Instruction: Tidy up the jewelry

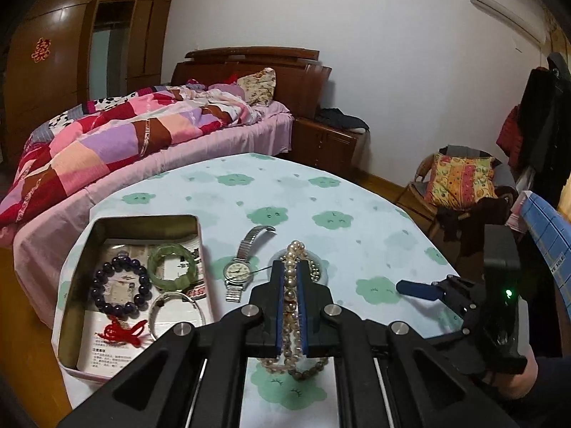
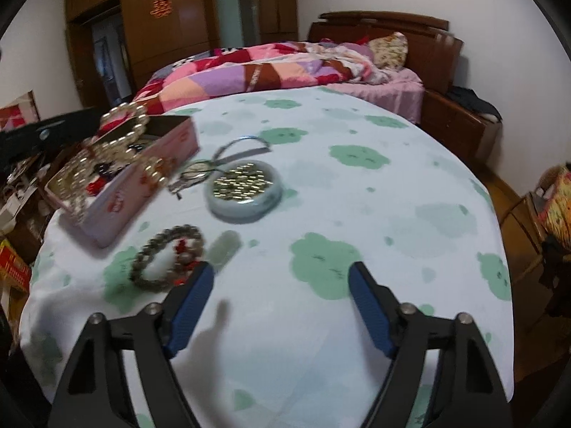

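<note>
The left gripper [image 1: 292, 278] is clamped narrow on a pearl necklace [image 1: 292, 285] (cream, glossy beads in doubled strands), lifted off the table [image 1: 357, 199]. Beyond, left of it, the open tin [image 1: 142, 221] holds bracelets. The right gripper [image 2: 282, 274] gapes wide, empty.

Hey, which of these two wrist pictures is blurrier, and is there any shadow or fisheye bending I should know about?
Right wrist view: softer, the pink tin box and the held pearl necklace smeared; the open right gripper throws a shadow on the cloud-print tablecloth. Left wrist view: sharp on the left gripper; its edges bow and corners go dark.
</note>
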Demonstrator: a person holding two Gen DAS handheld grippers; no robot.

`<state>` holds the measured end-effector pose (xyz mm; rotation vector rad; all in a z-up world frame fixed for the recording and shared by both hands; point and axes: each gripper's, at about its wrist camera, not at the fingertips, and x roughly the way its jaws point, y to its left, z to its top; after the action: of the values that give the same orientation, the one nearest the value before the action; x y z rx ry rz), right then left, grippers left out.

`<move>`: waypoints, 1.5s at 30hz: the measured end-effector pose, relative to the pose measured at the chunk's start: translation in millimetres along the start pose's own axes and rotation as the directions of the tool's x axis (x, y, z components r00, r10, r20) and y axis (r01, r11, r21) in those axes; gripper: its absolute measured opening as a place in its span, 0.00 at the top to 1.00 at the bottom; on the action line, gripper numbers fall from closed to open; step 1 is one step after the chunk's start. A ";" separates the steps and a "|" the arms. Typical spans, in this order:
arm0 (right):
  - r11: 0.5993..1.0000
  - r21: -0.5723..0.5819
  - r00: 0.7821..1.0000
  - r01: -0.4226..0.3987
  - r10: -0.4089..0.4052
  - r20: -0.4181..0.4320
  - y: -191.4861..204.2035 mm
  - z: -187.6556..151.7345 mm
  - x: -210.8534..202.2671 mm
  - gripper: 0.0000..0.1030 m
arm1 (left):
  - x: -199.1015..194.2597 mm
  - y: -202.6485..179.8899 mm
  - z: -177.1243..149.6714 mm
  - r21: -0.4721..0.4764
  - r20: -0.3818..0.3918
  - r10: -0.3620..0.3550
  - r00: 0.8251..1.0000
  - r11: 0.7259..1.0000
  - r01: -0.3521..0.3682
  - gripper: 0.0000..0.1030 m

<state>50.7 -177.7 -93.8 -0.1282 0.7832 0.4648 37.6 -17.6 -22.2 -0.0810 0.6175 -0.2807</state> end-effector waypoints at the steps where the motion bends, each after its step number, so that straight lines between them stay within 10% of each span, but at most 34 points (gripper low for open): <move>1: 1.000 -0.010 1.000 -0.006 0.006 0.001 3.3 0.3 -1.4 0.26 | -0.1 1.4 -0.2 -0.003 0.001 0.002 1.000 1.000 -0.002 0.95; 15: 0.989 -0.114 0.993 -0.090 0.080 -0.085 42.1 -4.7 15.1 0.43 | 4.1 5.1 -7.3 -0.011 -0.022 -0.011 1.000 1.000 0.010 0.95; 19: 0.986 -0.128 0.990 -0.102 0.088 -0.109 44.5 -7.2 18.2 0.87 | 4.1 5.8 -9.8 -0.014 -0.028 -0.011 1.000 1.000 0.010 0.95; 22: 0.987 -0.118 0.991 -0.107 0.096 -0.098 41.1 -6.3 13.7 0.92 | 1.9 8.3 -10.7 -0.018 -0.027 -0.008 1.000 1.000 0.008 0.95; 45: 0.995 -0.086 0.995 -0.047 0.055 0.085 26.4 47.0 -35.7 0.93 | -37.0 38.1 9.5 -0.052 0.066 0.033 0.997 0.998 -0.029 0.95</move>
<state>47.5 -153.7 -33.8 -0.1649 0.6822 0.5485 23.3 29.4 0.2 -0.1288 0.5595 -0.2317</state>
